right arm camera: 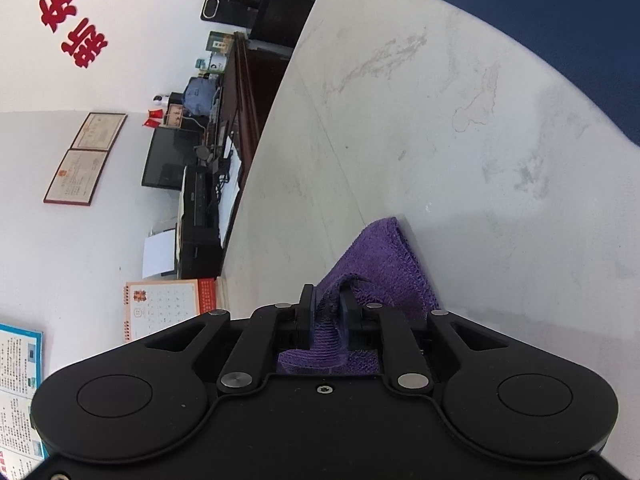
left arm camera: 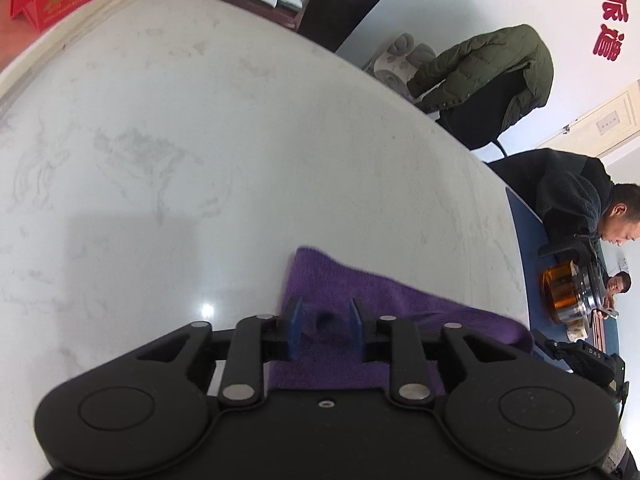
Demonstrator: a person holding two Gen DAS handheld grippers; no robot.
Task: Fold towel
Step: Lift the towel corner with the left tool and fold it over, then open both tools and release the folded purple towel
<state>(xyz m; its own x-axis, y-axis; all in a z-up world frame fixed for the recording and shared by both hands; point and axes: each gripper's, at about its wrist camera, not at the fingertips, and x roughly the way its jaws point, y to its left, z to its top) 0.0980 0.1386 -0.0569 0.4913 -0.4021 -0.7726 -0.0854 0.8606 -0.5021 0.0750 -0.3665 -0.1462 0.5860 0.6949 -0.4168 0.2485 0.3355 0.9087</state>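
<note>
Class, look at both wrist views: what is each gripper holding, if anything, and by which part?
The right gripper has a bunched fold of the purple towel between its fingers. The left gripper is open over the towel, holding nothing.

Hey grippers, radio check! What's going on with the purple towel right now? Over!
Left gripper open over purple towel, pads apart. Right gripper part open, towel fold bunched between fingers. Towel on white table. Nothing in the way.

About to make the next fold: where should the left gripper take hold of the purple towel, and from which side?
Probably the near corner of the towel, where it lies flat on the white table right under the left gripper. Come down from above and pinch the edge; the flat cloth offers nothing else to grab.
</note>
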